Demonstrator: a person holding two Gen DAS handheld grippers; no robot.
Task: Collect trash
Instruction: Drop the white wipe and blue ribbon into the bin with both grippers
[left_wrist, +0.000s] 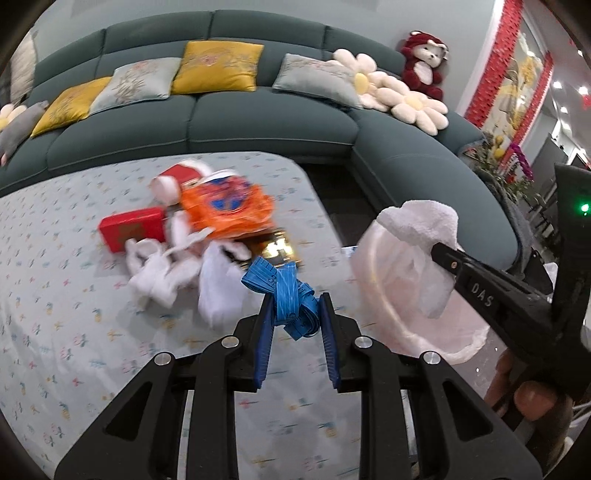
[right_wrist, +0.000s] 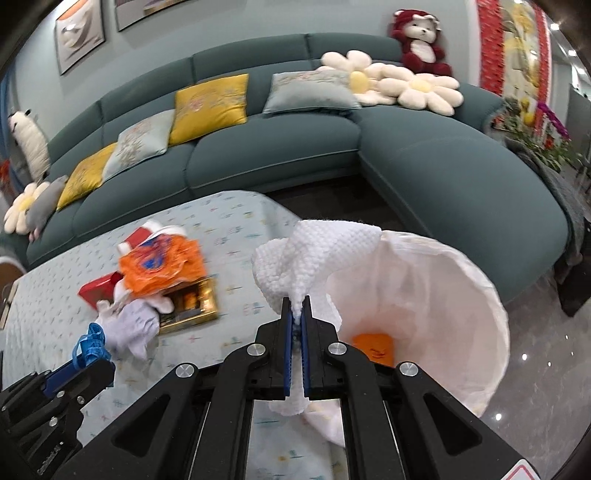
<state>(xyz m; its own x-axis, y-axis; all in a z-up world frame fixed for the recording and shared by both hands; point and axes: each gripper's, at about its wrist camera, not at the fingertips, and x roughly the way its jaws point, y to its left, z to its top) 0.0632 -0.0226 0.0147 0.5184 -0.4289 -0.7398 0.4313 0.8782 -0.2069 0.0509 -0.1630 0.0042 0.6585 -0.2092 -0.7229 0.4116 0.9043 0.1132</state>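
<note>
Trash pile (left_wrist: 192, 236) sits mid-table on the patterned tablecloth (left_wrist: 55, 295): orange wrapper (left_wrist: 225, 203), red box (left_wrist: 131, 229), gold-edged box (right_wrist: 192, 306), crumpled white tissues (left_wrist: 155, 273), all touching or overlapping. Left gripper (left_wrist: 295, 295) is clamped on a bunched blue measuring tape (left_wrist: 284, 291), pads pressed in from both sides, tape lifted just off the pile's near edge; probably held up so it can go across to the bin. Right gripper (right_wrist: 295, 317) has its jaws together, pinching a white textured paper towel (right_wrist: 314, 254) by a twisted corner, towel standing up over the near rim of the white-lined trash bin (right_wrist: 461, 280). Bin stands at the table's right edge beside the sofa (right_wrist: 443, 166), mouth tilted toward the camera, so drops from table side land easily. One orange scrap (right_wrist: 373, 345) already lies inside. Whether the towel touches the liner rim is hard to tell, fisheye blur. Judgement: right side is at the release step, needs to open over the bin mouth; left follows with the tape. Risk: tape loops dangling loose may snag the rim or pile.
</note>
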